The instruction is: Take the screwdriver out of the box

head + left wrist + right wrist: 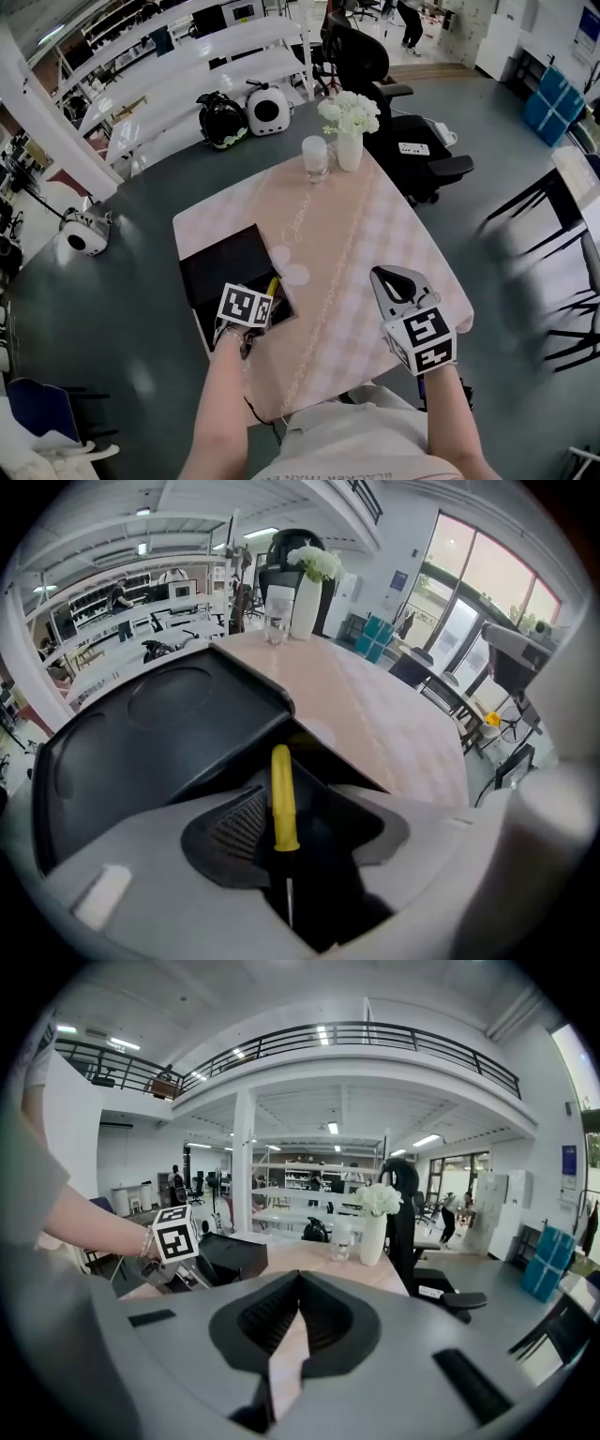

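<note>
head view: down, table (375, 234) | left gripper view: close, box (169, 724) | right gripper view: level, same table (309, 1258)

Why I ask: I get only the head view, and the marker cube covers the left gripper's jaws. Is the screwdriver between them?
Observer: Yes. In the left gripper view the yellow-handled screwdriver stands between the jaws of the left gripper.
Operator: Is it clamped?
Observer: Not that I can see. A dark gap shows on the handle's right side.
Operator: And the other one?
Observer: The right gripper view shows the right gripper with its jaws together at the tips and nothing between them.
</note>
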Tool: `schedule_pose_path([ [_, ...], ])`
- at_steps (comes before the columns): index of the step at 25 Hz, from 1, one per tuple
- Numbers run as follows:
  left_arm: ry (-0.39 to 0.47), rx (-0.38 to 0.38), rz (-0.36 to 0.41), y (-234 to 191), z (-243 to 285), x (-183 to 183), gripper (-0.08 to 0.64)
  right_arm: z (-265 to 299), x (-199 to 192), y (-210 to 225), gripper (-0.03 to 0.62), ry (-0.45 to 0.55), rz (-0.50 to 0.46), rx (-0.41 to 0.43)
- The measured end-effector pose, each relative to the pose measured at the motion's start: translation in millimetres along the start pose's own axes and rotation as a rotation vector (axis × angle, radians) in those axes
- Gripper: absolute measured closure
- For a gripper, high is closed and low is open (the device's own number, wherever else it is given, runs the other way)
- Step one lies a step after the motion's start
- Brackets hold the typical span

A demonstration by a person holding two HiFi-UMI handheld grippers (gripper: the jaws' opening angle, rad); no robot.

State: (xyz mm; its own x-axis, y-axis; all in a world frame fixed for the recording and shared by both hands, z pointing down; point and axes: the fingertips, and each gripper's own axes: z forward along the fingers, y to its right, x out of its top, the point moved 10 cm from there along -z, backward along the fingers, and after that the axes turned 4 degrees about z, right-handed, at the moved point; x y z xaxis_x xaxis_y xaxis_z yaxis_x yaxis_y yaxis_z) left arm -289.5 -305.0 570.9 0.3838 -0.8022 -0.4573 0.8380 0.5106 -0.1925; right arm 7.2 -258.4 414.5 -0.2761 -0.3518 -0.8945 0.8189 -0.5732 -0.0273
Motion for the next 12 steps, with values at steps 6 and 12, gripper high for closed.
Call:
schedule_pose_path([
  [6, -0.054, 0.019, -0.016, -9, 16, 1, 0.36, 1, -7, 1, 0.586, -0.026, 0.008, -0.01],
  [12, -0.06, 0.094, 0.001, -10, 17, -2, 0.445, 0, -10, 2, 0.586, -0.037, 0.01, -0.016],
])
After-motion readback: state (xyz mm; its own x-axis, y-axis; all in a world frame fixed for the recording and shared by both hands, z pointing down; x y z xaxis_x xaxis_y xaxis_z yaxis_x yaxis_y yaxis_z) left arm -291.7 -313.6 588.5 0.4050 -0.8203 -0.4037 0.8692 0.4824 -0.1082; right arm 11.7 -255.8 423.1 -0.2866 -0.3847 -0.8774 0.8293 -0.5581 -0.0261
